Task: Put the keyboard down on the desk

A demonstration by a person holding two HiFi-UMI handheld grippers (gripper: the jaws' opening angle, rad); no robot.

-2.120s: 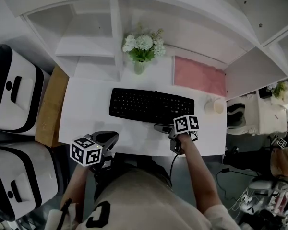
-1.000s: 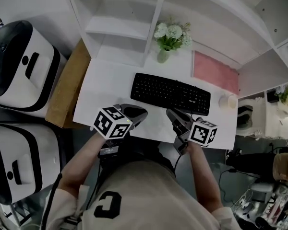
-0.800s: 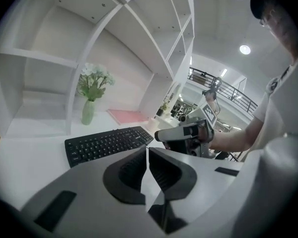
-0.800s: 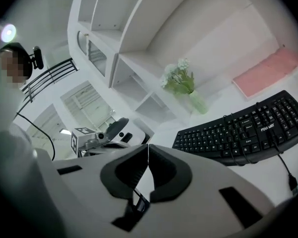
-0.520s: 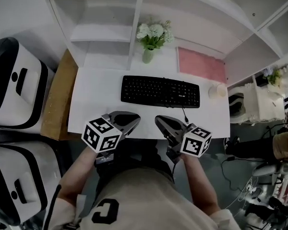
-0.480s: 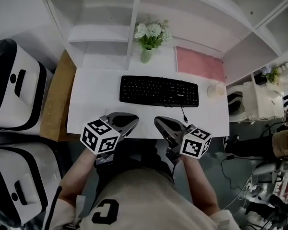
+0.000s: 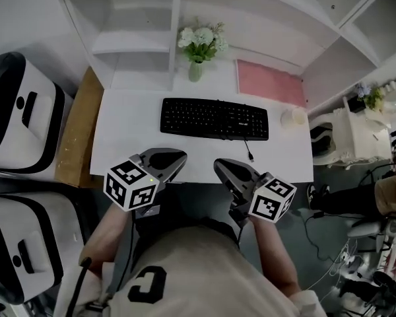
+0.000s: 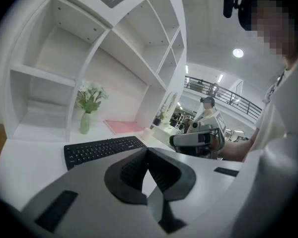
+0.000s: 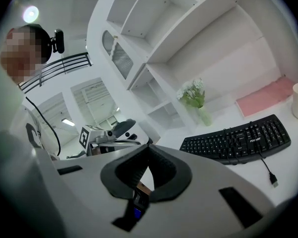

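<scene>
At the near edge of the tabletop (image 7: pixel 129 137), the left claw (image 7: pixel 179 157) and right claw (image 7: pixel 219 166) are fully closed and empty; with the keyboard (image 7: pixel 214 119) lying flat mid-tabletop, withdraw both level, clear of its cable (image 7: pixel 249 152).

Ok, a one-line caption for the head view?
Black rectangular keyboard lies flat on the white desk; the left gripper and right gripper hover shut and empty by the desk's front edge.
</scene>
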